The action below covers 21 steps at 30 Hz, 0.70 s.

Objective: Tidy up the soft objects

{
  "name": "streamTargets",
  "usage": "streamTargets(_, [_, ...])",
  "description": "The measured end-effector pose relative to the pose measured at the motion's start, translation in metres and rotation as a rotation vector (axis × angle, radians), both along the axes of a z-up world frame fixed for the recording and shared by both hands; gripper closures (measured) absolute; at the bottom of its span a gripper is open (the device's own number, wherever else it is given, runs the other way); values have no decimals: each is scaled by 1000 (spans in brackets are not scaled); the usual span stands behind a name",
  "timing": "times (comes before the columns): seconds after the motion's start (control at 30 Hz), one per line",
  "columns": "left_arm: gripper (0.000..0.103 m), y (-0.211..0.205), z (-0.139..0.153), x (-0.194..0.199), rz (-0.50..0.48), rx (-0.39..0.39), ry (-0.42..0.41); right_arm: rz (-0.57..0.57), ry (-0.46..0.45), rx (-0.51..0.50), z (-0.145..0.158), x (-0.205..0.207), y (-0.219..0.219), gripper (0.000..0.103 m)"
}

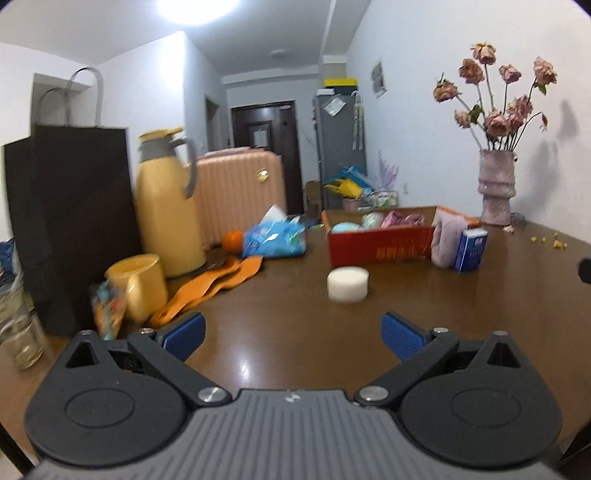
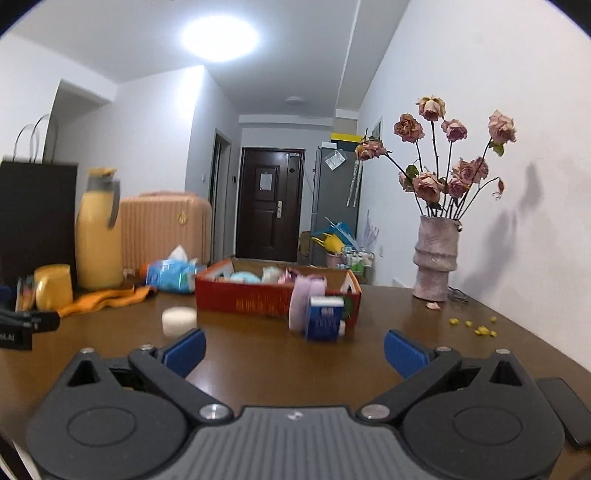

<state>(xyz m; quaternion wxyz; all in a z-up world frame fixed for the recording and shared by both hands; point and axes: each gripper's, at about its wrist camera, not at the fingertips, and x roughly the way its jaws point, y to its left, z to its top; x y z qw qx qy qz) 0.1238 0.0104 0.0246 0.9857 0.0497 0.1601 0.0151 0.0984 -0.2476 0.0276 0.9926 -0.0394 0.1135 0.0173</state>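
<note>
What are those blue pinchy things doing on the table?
A person holds two grippers, tidying soft things into the red box. Right now the left gripper and right gripper are both open and hold nothing. A white round sponge sits alone on the brown table, straight ahead of the left gripper. A purple cloth and a small blue carton stand in front of the box, which already has soft things inside.

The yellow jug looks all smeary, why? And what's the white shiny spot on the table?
Left wrist view: the tall yellow thermos jug is motion-blurred, and the brown wooden table mirrors the ceiling lamp. Right wrist view: jug blurred too, lamp glaring.
</note>
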Motion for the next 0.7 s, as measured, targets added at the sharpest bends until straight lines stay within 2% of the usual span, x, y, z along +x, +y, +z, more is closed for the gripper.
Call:
streamTargets(0.17, [0,4,-11,-44,4,16,-28,20,30,84,-20,-52,7,0])
streamTargets(0.27, [0,6,-9,-59,-7,9,-43,45,26,90,-23,-72,12,0])
streamTargets(0.37, [0,7,-4,-61,-5,6,-52,59,16,56,-19,-72,18,0])
streamTargets(0.7, [0,0,-7,-50,-64,4,-33,48,39,91,-20,-60,13,0])
